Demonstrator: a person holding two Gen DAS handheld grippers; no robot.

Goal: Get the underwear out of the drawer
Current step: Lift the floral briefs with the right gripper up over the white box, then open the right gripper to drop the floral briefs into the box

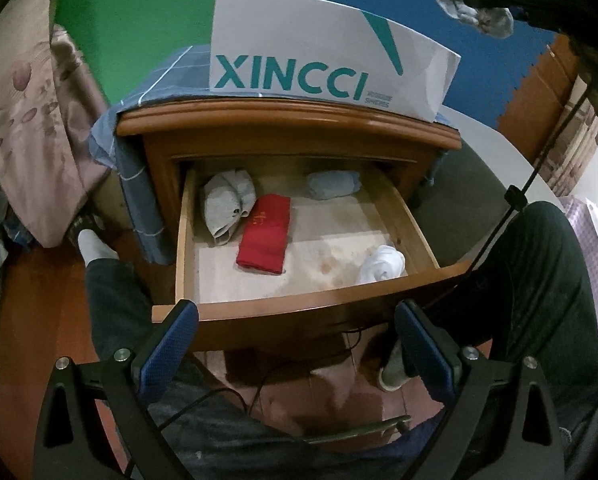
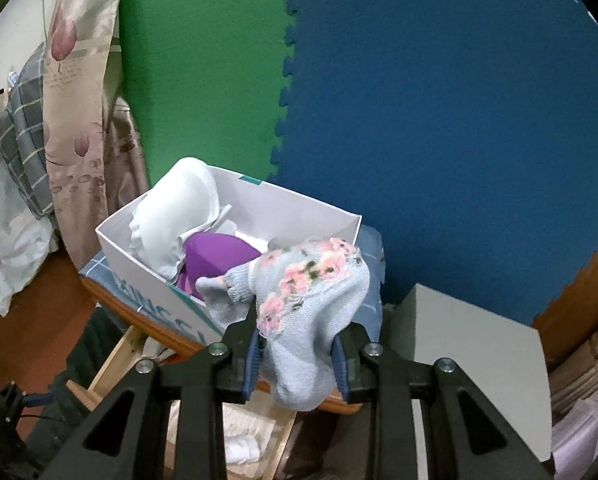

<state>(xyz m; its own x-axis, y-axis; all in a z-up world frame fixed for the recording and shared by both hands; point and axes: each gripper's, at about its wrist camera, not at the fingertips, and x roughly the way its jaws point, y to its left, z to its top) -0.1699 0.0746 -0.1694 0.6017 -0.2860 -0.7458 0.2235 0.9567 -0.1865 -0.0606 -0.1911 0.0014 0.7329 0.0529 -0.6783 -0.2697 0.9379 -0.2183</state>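
Blue-grey floral underwear (image 2: pixel 319 304) clamped in right gripper (image 2: pixel 297 364).

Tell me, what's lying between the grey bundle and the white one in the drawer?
In the left wrist view, a folded red cloth lies between the grey bundle and the white bundle.

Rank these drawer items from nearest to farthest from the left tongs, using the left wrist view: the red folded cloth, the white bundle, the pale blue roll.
1. White bundle: front right corner of the drawer, closest to the left tongs.
2. Red folded cloth: middle of the drawer, left of centre.
3. Pale blue roll: back of the drawer, right of centre.
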